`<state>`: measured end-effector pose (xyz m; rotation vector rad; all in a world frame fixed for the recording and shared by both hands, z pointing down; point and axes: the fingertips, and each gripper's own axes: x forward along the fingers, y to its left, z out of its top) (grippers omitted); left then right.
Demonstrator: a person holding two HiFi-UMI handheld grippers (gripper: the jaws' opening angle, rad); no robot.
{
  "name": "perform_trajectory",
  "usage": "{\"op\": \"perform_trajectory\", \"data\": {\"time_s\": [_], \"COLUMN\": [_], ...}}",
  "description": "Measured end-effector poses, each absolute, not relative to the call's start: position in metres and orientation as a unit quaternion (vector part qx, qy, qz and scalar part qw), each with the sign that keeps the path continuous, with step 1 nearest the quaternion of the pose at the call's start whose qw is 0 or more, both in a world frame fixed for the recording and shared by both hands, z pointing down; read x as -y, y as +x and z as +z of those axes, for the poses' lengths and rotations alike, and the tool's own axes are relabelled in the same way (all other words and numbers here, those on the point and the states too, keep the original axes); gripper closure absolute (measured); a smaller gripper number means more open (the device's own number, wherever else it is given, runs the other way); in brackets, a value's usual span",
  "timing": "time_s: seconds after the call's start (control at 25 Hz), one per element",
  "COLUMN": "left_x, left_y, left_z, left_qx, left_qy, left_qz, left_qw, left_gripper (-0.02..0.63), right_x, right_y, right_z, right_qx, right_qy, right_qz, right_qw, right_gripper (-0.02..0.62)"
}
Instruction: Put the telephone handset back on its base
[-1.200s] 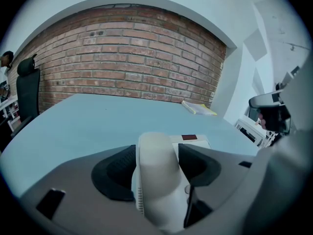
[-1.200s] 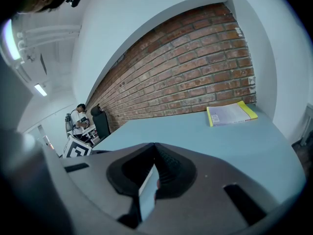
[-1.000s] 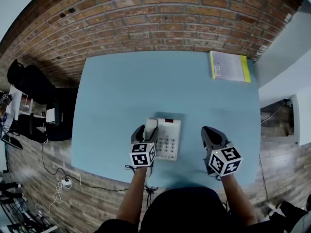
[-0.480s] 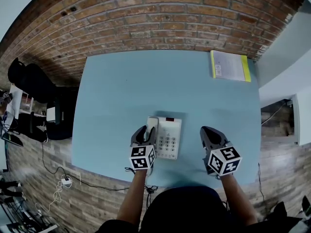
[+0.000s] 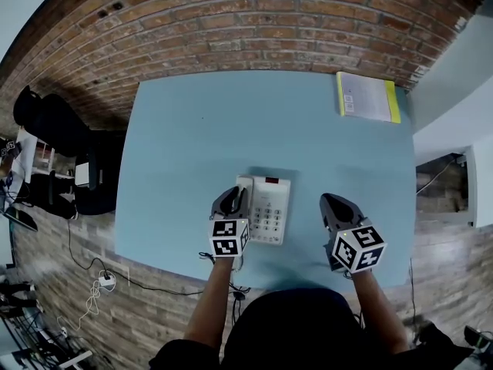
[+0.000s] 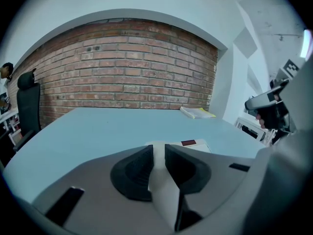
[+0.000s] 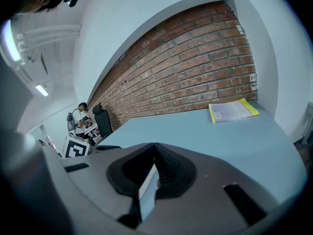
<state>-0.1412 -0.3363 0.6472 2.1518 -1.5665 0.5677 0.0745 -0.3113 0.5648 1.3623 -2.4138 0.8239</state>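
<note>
A white telephone base [image 5: 271,210] with a keypad sits near the blue table's front edge. Its white handset [image 5: 243,188] lies along the base's left side. My left gripper [image 5: 232,200] is over the handset, and its jaws have just been closing. In the left gripper view the handset [image 6: 161,185] runs between the two dark pads, which press on it from both sides, with the base [image 6: 190,144] just beyond. My right gripper [image 5: 331,204] hovers right of the base, apart from it; its jaws [image 7: 155,148] meet at the tips with nothing in them.
A yellow-edged booklet [image 5: 366,97] lies at the table's far right corner, by the brick wall [image 5: 246,29]. A black office chair [image 5: 46,129] stands off the left side. A cable and power strip [image 5: 104,281] lie on the floor below the front edge.
The left gripper's jaws have narrowed from wide open until they grip the handset. The right gripper has stayed where it was.
</note>
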Motion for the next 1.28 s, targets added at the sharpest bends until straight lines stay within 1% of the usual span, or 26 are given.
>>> {"op": "perform_trajectory", "data": {"time_s": [0.24, 0.68, 1.28], "left_x": [0.334, 0.316, 0.269], "left_y": [-0.144, -0.153, -0.159], "left_z": [0.645, 0.614, 0.545], "left_qx": [0.571, 0.571, 0.571], "left_qy": [0.767, 0.777, 0.796], "left_qz": [0.197, 0.167, 0.116], "left_qw": [0.215, 0.206, 0.167], "left_gripper": [0.523, 0.523, 0.591], "right_x": [0.308, 0.295, 0.264], "right_y": [0.073, 0.066, 0.052], "right_z": [0.559, 0.541, 0.508], "right_qx": [0.831, 0.84, 0.853], "right_qy": [0.466, 0.46, 0.456], "right_qz": [0.279, 0.261, 0.235], "right_qw": [0.122, 0.116, 0.096], "right_gripper": [0.583, 0.583, 0.583]}}
